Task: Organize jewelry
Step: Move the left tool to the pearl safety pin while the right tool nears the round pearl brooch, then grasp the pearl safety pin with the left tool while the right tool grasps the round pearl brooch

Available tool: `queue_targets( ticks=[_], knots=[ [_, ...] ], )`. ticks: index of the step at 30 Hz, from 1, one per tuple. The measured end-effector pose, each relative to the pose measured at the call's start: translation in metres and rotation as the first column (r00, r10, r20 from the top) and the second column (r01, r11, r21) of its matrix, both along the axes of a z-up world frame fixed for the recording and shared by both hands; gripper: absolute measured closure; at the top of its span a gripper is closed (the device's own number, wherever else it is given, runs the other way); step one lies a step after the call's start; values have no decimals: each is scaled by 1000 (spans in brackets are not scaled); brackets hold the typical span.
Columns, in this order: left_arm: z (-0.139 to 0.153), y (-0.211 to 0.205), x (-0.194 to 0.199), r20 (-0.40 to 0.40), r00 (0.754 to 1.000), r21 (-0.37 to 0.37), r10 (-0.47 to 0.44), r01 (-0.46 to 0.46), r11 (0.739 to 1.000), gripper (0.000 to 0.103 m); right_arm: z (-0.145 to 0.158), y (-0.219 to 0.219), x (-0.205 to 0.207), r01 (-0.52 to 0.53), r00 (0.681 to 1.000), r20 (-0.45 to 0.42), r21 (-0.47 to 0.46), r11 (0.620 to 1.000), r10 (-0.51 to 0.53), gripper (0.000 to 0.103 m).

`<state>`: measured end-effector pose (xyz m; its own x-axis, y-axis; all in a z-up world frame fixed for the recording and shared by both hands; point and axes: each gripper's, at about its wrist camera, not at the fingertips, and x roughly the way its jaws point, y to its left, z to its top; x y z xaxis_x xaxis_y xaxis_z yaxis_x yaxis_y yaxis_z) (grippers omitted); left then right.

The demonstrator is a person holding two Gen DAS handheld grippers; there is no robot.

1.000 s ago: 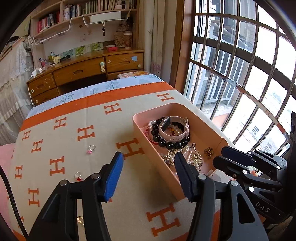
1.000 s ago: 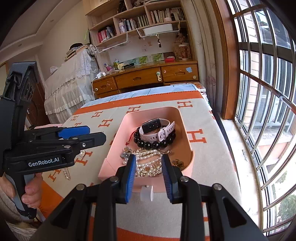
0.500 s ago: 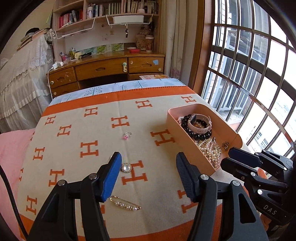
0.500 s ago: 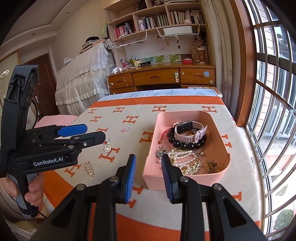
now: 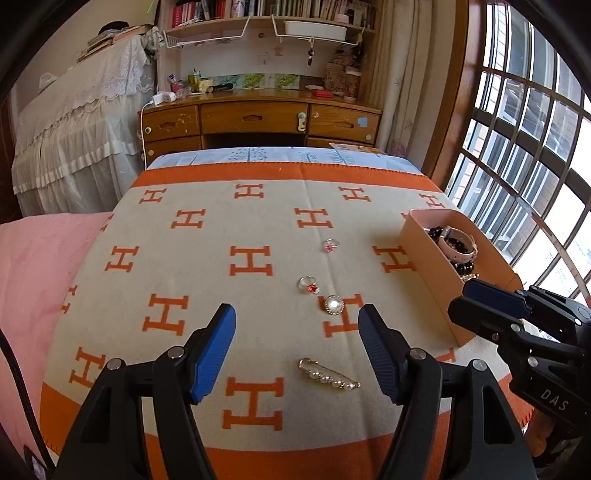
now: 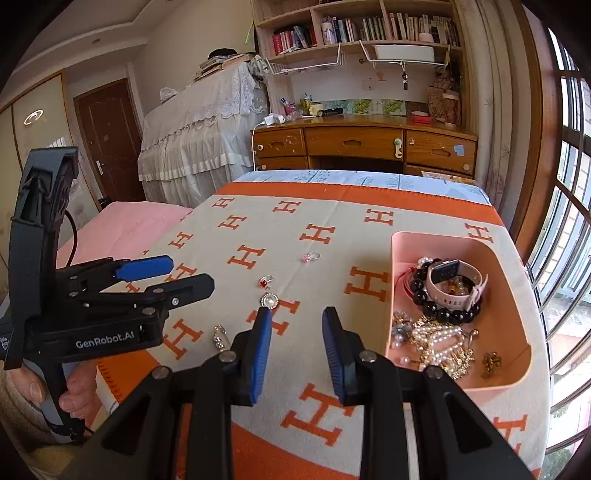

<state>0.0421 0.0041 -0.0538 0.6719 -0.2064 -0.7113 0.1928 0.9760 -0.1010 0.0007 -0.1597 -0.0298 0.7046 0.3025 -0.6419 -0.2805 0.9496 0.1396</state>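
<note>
Item 1, loose jewelry on the blanket (image 5: 258, 206). Four pieces lie apart from one another on the orange-and-cream H-patterned cover:
- pearl bar brooch (image 5: 328, 376), nearest me, lying flat and slightly askew, between and just ahead of my left fingers;
- round pearl brooch (image 5: 334, 305), beyond it;
- ring with red stone (image 5: 308, 284), just beside the round brooch;
- ring with pink stone (image 5: 330, 244), farthest out, alone.

Item 2, pink tray (image 6: 517, 332), to the right of the loose pieces near the window side of the bed. It already holds a black bead bracelet (image 6: 439, 310), a pale pink watch (image 6: 458, 284), a tangle of pearl strands (image 6: 432, 339) and a small gold piece (image 6: 491, 360). I judge it to be the collecting place, so the four loose pieces are what remains to sort.

Item 3, my left gripper (image 5: 297, 350). Jaws spread wide, holding nothing, hanging above the blanket and aimed at the bar brooch. I judge that spread suits a long, flat piece, which I would straddle across its narrow width.

Item 4, my right gripper (image 6: 297, 350). Jaws parted more narrowly, empty, held over the blanket just left of the tray, clear of my left gripper's line to the brooch.

Item 5, surroundings: wooden desk (image 5: 258, 118) and bookshelf (image 5: 273, 11) beyond the bed.
</note>
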Motion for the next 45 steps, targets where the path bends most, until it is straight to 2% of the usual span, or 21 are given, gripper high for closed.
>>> queue_targets(
  ticks=[9,14,18,26,28,32,35,36,37,41,45],
  knots=[
    [-22,31,-9,-76,996,-26,54,-56,998,35,-16,16,36,-48,993,-105,24,999,50,74],
    [-36,40,-16,-137,990,-69,36,-45,997,35,-34,23,51,-56,980,-188,23,998,60,74],
    [-45,42,-15,-179,984,-111,14,-34,993,35,-44,29,58,-69,973,-221,18,997,71,74],
    [-48,38,-9,-193,981,-134,-12,-14,991,35,-61,51,75,-101,962,-257,-27,995,91,74],
    [-49,38,-8,-196,980,-134,-12,-15,991,35,-61,55,79,-100,966,-243,-44,994,87,74],
    [-49,37,-8,-197,980,-135,-12,-15,991,35,-62,67,87,-95,974,-217,-131,987,65,74],
    [-48,35,-8,-193,981,-128,-18,-7,992,35,-63,81,86,-122,980,-184,-240,963,78,75],
    [-48,34,-9,-192,981,-127,-22,-3,992,35,-63,83,84,-132,980,-179,-253,958,87,78],
    [-48,33,-9,-191,981,-126,-25,1,992,35,-63,82,84,-144,978,-183,-241,960,101,84],
    [-47,27,-8,-194,980,-121,-50,26,992,35,-62,68,83,-110,979,-191,-209,972,70,84],
    [-46,16,-8,-196,977,-109,-86,65,992,35,-59,48,75,-83,976,-211,-139,987,52,84]
  ],
)
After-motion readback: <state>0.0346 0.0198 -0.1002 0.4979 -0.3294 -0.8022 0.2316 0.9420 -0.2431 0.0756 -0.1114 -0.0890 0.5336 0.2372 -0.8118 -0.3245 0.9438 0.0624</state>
